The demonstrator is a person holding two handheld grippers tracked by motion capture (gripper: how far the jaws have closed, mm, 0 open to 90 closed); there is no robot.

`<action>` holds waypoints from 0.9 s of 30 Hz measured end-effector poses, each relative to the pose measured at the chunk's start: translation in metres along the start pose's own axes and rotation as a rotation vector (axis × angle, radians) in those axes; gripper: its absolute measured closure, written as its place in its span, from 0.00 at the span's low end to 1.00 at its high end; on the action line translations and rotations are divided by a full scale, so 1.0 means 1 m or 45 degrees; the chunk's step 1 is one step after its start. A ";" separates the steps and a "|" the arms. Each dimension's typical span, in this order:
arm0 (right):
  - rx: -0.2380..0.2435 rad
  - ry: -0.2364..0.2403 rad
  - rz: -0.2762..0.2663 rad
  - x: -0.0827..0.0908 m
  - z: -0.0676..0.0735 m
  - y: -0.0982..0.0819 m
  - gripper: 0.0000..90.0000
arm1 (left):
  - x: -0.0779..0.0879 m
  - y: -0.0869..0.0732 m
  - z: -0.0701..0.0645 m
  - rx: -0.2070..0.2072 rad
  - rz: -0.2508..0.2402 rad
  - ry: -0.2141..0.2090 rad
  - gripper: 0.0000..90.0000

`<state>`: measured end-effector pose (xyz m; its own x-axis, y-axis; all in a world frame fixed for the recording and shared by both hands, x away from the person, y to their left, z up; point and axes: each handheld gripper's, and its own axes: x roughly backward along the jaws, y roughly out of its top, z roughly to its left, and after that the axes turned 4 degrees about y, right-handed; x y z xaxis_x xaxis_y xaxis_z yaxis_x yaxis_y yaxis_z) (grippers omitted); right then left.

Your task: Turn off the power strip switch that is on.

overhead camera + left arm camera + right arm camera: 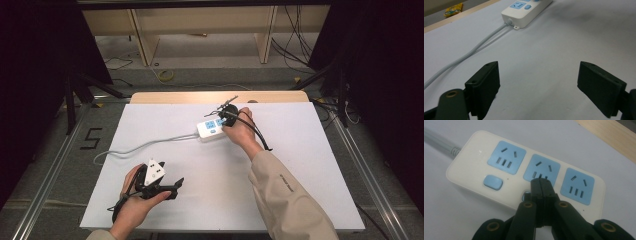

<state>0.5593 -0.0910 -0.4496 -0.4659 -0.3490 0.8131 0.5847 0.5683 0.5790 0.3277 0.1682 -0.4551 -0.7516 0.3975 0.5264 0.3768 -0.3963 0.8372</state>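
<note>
White power strip (211, 128) lying flat on the white table sheet (300, 170), toward the far edge and a little right of centre in the high view; grey cable (145, 145) trailing from its left end across the sheet toward the near left. Three blue socket panels in a row on top: left socket (506, 157), middle socket (542, 169), right socket (577, 185). All three sockets bare, slots dark and unfilled, no plug seated in any. Blue rocker button (493, 182) below the left socket, a second one partly hidden behind the jaw tips below the middle socket.

Right gripper (541, 185) held over the strip, jaws pressed together with nothing between them, tips sitting at the lower edge of the middle socket, above the half-hidden button; contact with the casing hard to judge. Right hand (240, 131) wrapped round the gripper body just beside the strip's right end, sleeve (290, 200) running back to the near edge.

Left gripper (157, 185) resting low near the front left of the sheet, well apart from the strip, jaws spread wide with bare sheet between them; left hand (135, 200) round its handle. Wooden table edge (220, 96) showing beyond the sheet
</note>
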 end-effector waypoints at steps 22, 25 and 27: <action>-0.002 -0.012 -0.017 0.000 -0.002 0.002 1.00 | 0.001 0.000 0.002 0.001 0.001 0.003 0.20; -0.002 -0.009 -0.019 0.000 -0.002 0.002 1.00 | 0.000 0.000 0.002 -0.002 0.003 0.003 0.20; -0.004 -0.008 -0.020 0.000 -0.002 0.002 1.00 | 0.000 0.000 0.002 0.004 -0.001 0.004 0.20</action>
<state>0.5617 -0.0920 -0.4481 -0.4788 -0.3533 0.8037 0.5795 0.5605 0.5916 0.3286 0.1702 -0.4547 -0.7536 0.3947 0.5256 0.3782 -0.3935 0.8379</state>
